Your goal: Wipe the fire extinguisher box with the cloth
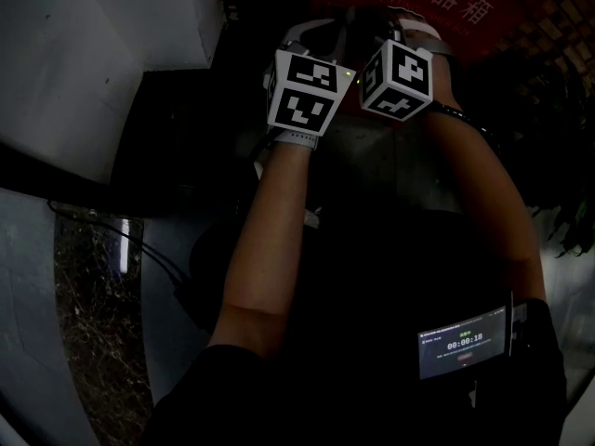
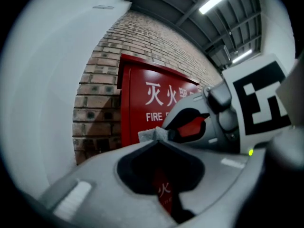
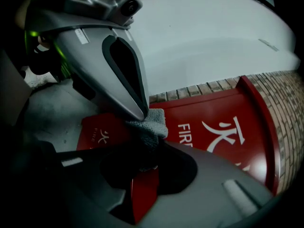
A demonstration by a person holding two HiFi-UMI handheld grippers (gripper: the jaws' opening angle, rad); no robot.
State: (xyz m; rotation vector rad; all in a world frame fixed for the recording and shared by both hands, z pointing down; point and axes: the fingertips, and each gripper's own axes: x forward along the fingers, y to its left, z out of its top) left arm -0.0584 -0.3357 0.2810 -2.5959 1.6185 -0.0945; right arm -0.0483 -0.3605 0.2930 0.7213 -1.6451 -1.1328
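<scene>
The left gripper [image 2: 156, 141] and right gripper [image 3: 154, 144] meet tip to tip, each with its jaws closed on the same small grey cloth [image 3: 151, 122]. The red fire extinguisher box [image 3: 213, 127] is mounted on the brick wall [image 2: 97, 94] just ahead. With so little cloth showing past the tips, the hard jaws could scrape the paint. The cloth could also drop if one gripper lets go.

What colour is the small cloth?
Grey; the small fabric cloth shows best in the right gripper view.

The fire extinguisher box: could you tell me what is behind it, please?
A brick wall runs behind the fire extinguisher box, showing beside and above it. The part directly behind is covered by the box; the cloth hides some of its front.
</scene>
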